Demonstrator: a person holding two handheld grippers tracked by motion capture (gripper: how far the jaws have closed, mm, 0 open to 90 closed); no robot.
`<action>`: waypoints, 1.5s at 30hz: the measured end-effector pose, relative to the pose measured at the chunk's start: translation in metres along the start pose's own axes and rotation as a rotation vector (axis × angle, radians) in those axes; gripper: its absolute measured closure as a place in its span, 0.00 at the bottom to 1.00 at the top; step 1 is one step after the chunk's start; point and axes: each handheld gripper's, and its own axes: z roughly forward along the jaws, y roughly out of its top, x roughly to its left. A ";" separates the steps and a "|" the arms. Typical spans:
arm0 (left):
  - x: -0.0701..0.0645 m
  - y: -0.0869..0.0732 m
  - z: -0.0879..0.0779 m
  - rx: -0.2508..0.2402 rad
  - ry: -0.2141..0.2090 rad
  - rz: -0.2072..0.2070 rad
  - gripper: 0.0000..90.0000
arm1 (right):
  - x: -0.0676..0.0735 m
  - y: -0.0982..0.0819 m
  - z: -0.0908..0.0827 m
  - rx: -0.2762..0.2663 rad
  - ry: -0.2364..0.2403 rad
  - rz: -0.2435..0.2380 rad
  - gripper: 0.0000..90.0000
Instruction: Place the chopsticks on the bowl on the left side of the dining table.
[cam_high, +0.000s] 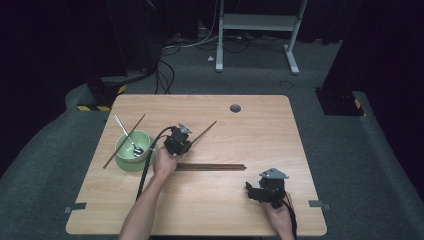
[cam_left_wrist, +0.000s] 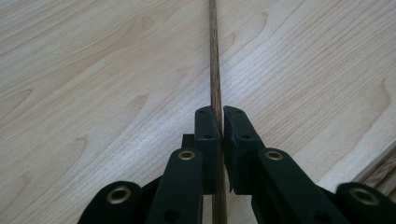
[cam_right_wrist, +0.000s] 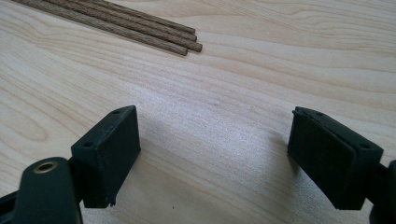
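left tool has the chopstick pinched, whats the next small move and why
Probably lift the left tool a little to raise the chopstick off the table, then carry it toward the bundle of chopsticks lying mid-table. Its jaws are shut on the stick, which still lies along the wood. The right tool rests open near the bundle's end, holding nothing.
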 end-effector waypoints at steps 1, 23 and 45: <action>0.000 0.000 -0.001 -0.002 -0.002 0.000 0.94 | 0.000 0.000 0.000 -0.001 0.001 -0.001 0.18; 0.006 -0.011 -0.020 -0.045 -0.023 -0.032 0.94 | 0.000 0.000 0.000 -0.001 0.001 -0.001 0.18; -0.001 -0.011 -0.041 -0.092 -0.039 0.001 0.94 | 0.000 0.000 0.000 -0.001 0.001 -0.001 0.18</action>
